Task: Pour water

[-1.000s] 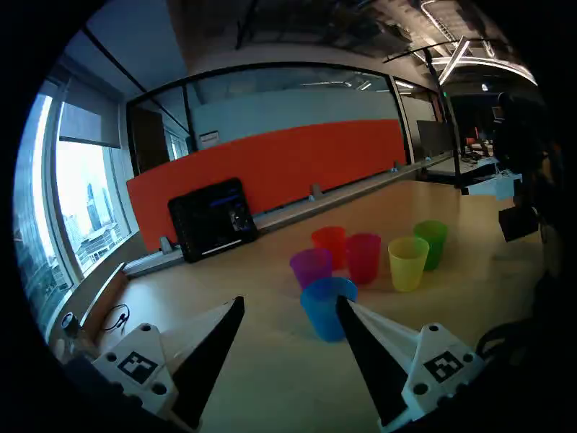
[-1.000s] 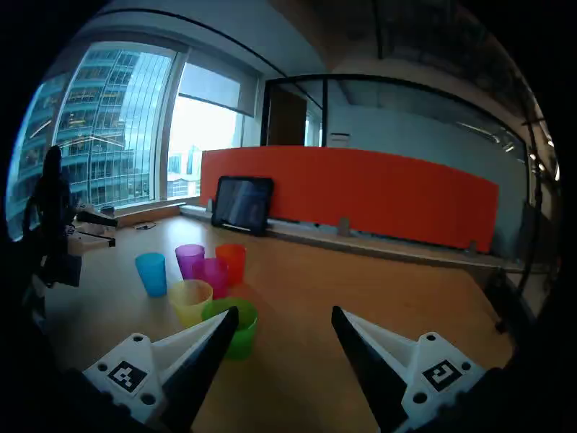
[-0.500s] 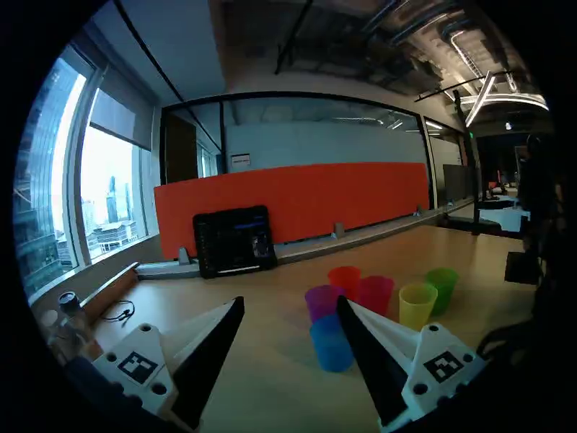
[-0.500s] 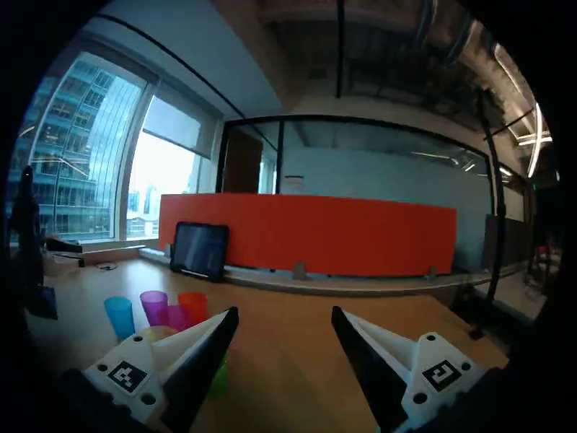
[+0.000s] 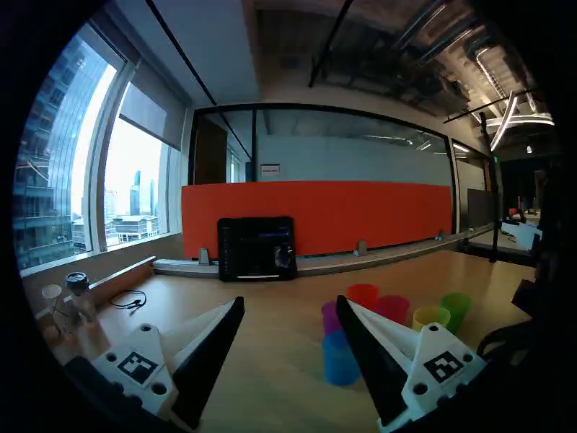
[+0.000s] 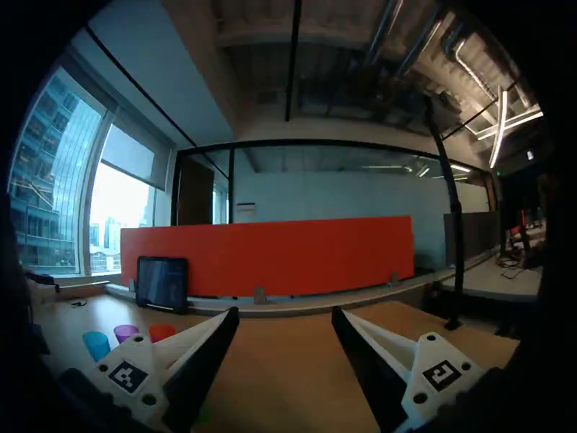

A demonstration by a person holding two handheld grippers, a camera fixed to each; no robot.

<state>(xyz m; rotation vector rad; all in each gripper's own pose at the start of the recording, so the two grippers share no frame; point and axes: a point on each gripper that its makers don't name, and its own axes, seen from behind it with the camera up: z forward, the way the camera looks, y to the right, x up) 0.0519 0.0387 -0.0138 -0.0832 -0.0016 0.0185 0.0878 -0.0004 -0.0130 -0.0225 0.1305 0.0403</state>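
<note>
Hovering over the wooden table (image 5: pixel 281 390), the left gripper (image 5: pixel 288 301) has its 2 fingers spread wide, gripping nothing. The blue cup (image 5: pixel 339 357) stands just beside its right-hand finger, partly hidden by it. Behind the blue cup cluster the purple cup (image 5: pixel 329 315), red cup (image 5: pixel 362 294), pink cup (image 5: pixel 394 307), yellow cup (image 5: pixel 430 315) and green cup (image 5: pixel 456 307). Left of the blue cup, bare tabletop runs to the window edge, where a bottle (image 5: pixel 78 292) stands. Beyond the blue cup stands a tablet (image 5: pixel 257 249). The right gripper (image 6: pixel 283 314) is likewise spread, with open tabletop right of the blue cup.
</note>
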